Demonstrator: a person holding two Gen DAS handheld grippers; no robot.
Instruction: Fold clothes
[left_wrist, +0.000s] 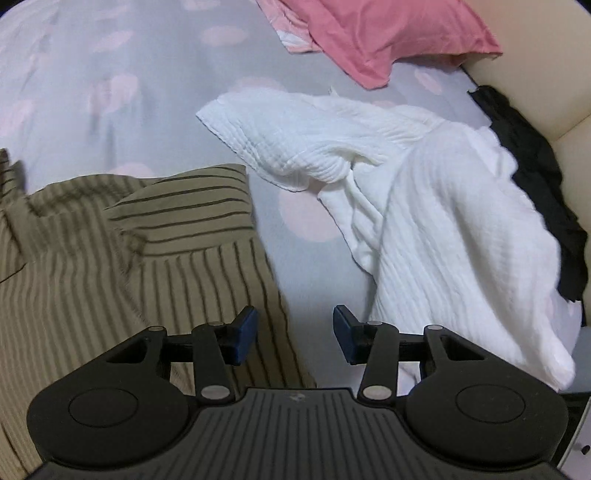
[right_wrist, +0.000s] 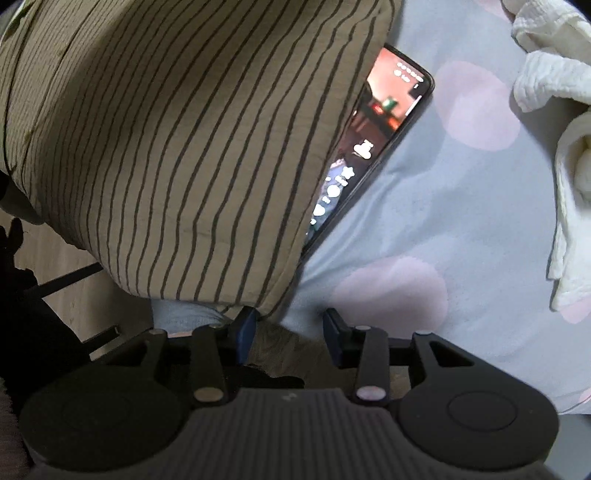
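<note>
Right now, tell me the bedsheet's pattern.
Pale grey-blue bedsheet with soft pink spots; clearest in the left wrist view.

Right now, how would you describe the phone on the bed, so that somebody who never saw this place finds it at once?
Start from the grey bedsheet with pale pink dots. On it lies the olive striped shirt, near the right gripper, and the phone lies half covered under the shirt's edge. It is the only hard, dark-framed thing there, and its screen is lit, unlike the soft clothes around it.
</note>
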